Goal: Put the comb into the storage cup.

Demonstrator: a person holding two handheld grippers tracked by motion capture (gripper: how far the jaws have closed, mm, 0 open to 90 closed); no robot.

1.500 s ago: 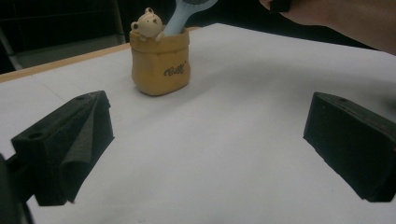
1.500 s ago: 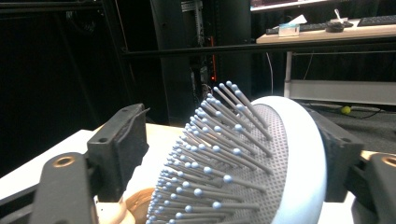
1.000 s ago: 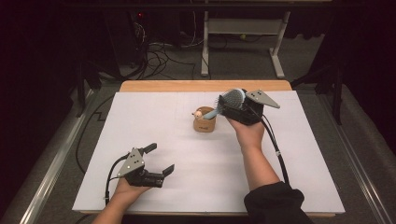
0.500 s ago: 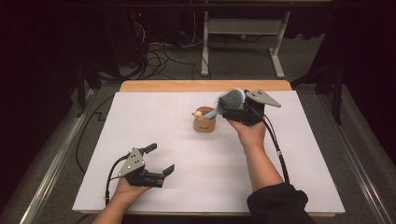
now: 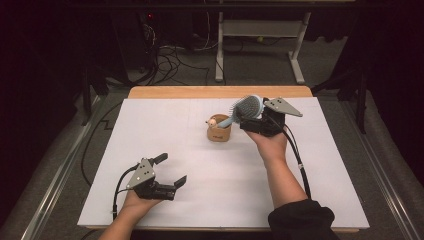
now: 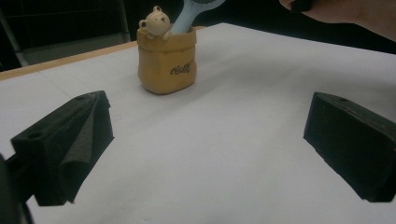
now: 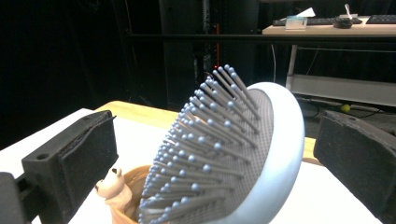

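Observation:
A small tan cup [image 5: 219, 134] with a bear figure [image 5: 212, 121] on its rim stands at the middle of the white table sheet [image 5: 215, 200]. A light blue hairbrush [image 5: 247, 106] leans out of it, handle down in the cup and head up to the right. My right gripper [image 5: 244, 120] is open around the brush head [image 7: 224, 154], jaws wide on either side and not touching it. My left gripper [image 5: 172, 169] rests open at the front left with nothing between its jaws. In the left gripper view it [image 6: 205, 140] faces the cup [image 6: 166, 65] from a distance.
The wooden table edge [image 5: 220, 92] runs along the back. Beyond it are a white desk frame [image 5: 260, 35] and cables [image 5: 175, 55] on the floor. A metal rail [image 5: 55, 175] borders the table's left side.

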